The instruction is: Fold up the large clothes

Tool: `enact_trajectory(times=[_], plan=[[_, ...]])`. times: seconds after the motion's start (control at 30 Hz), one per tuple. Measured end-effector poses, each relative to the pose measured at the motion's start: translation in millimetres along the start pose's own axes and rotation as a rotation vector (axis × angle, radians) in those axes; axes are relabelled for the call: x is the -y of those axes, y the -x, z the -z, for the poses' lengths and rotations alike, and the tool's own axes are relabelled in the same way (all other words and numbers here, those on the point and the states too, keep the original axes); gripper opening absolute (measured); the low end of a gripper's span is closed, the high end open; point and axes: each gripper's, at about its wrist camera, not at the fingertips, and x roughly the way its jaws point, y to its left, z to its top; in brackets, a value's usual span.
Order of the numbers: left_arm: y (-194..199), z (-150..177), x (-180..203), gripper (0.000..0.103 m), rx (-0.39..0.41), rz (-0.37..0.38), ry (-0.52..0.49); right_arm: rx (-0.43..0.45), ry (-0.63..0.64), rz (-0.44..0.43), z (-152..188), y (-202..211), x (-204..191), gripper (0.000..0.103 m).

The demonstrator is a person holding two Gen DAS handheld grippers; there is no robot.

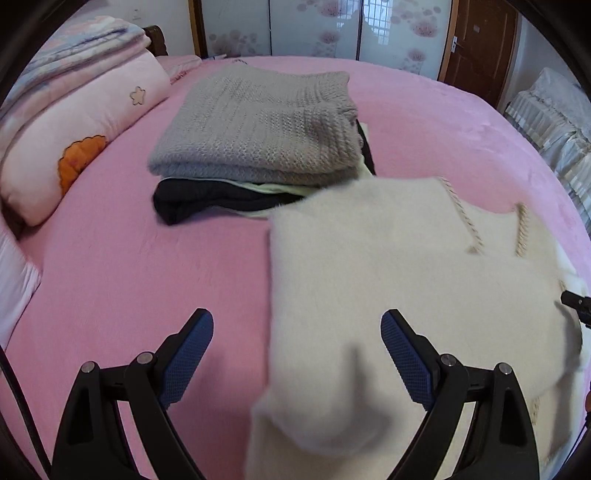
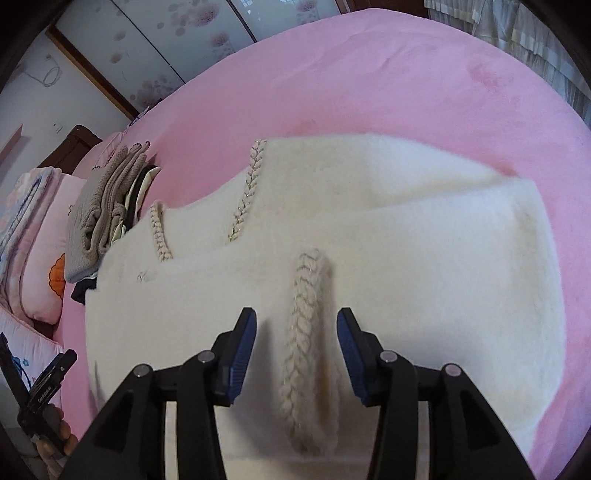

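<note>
A bed [image 1: 110, 266] covered in a pink fleece sheet fills both views. Behind it stands a wardrobe with frosted sliding doors [image 1: 321, 29] printed with pink flowers, a brown wooden door [image 1: 480, 48] to one side, and pale pleated fabric [image 1: 554, 122] along the bed's edge. A dark wooden headboard [image 2: 70, 144] shows at one end.

One cream fluffy sweater [image 2: 369, 236] with braided trim lies flat on the sheet, folded over itself. Beside it, touching at the corner, sits one stack of folded clothes: a grey knit sweater [image 1: 258, 125] on top, a pale garment [image 1: 273, 189] under it, and a black garment [image 1: 207, 201] at the bottom. At the head end lie a pink pillow [image 1: 74, 147] with an orange appliqué and a folded floral quilt [image 1: 74, 44] above it.

There are two sets of tongs. The left tongs [image 1: 297, 325] hang above the sweater's near edge with the jaws spread wide and nothing held; a blurred fold of cream fabric lies between them without touching the pads. The right tongs [image 2: 296, 325] stand partly open over a raised ridge of braided trim [image 2: 306, 332]; the pads flank it but do not press on it.

In the right wrist view, the left tongs' handle and the hand [image 2: 55, 439] holding it show at the lower left corner.
</note>
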Motion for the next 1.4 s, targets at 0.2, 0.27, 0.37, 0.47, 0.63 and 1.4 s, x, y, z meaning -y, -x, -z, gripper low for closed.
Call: enact_trajectory(times=[0.2,0.27,0.37,0.47,0.63,1.4], plan=[[-65,-29,5,0.091,-0.158,0.004,-0.051,-0.013,0.104,0.03,-5,-21,-13,0.045],[-77,-26,12,0.086,-0.169,-0.013,-0.077,-0.001,0.171,0.064,-2,-20,-20,0.033],[-70,-26,20,0.025,-0.118,-0.01,-0.099,0.043,0.247,0.092,1,-11,-31,0.017],[-56,-27,21,0.014,-0.052,-0.051,-0.068,0.148,0.313,0.115,-1,6,-47,0.016],[-47,-28,6,0.013,0.044,-0.08,0.019,0.282,0.319,0.142,-16,6,-64,0.017],[11,38,81,0.074,0.038,-0.047,-0.021,0.083,0.405,0.019,85,-19,-142,0.03]])
